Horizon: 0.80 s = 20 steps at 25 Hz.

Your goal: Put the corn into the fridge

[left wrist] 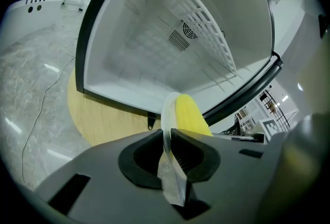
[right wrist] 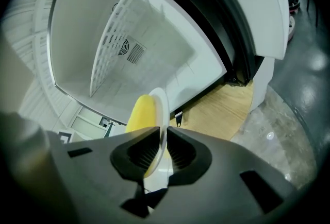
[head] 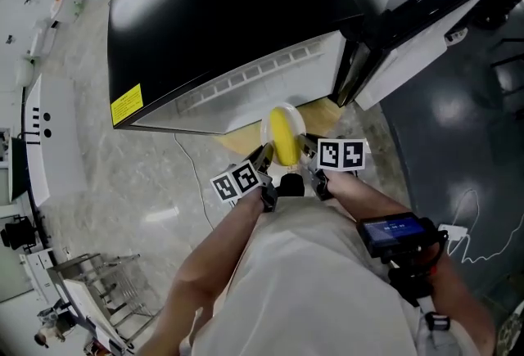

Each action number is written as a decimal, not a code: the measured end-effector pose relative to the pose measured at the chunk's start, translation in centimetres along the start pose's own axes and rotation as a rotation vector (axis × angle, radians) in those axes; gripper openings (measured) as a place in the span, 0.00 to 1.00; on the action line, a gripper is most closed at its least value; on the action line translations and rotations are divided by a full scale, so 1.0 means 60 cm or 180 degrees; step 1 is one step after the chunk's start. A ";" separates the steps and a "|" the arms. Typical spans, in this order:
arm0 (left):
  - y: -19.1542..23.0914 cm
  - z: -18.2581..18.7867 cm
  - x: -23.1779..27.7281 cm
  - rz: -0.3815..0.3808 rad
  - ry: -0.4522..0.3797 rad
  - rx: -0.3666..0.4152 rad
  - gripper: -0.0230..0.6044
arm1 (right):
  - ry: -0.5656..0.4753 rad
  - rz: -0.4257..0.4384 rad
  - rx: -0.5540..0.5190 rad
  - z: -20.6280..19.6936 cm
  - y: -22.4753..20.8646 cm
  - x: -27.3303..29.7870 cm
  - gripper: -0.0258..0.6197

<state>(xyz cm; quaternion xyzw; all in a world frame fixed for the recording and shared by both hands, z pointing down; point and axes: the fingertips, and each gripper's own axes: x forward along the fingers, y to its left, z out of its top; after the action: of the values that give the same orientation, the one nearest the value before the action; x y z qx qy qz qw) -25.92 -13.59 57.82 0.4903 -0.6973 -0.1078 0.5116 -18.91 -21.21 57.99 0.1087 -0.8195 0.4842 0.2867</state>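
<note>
Just short of the fridge mouth, the left gripper (left wrist: 168,139) is clamped on one edge of a thin white plate (left wrist: 166,107). The right gripper (right wrist: 163,147) nips the opposite edge, and the smooth yellow corn (left wrist: 190,114) rides on the plate between them. Best play, I'd say: keep it level, both sides moving as one, because that rounded cob could roll off the glossy surface. Ahead, the open fridge (left wrist: 129,53) shows matte white walls, a white wire shelf (left wrist: 198,9) and a glossy black shell, standing on a pale wooden board (left wrist: 98,115).
</note>
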 end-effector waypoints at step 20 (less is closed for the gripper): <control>0.037 0.083 0.090 0.0124 -0.0142 0.0081 0.11 | -0.0256 -0.0188 -0.0083 0.090 -0.030 0.088 0.11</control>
<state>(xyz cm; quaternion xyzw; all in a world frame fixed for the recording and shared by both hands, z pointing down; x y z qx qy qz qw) -31.26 -18.52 60.30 0.4806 -0.7193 -0.0999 0.4916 -24.33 -26.24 60.37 0.1485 -0.8330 0.4601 0.2691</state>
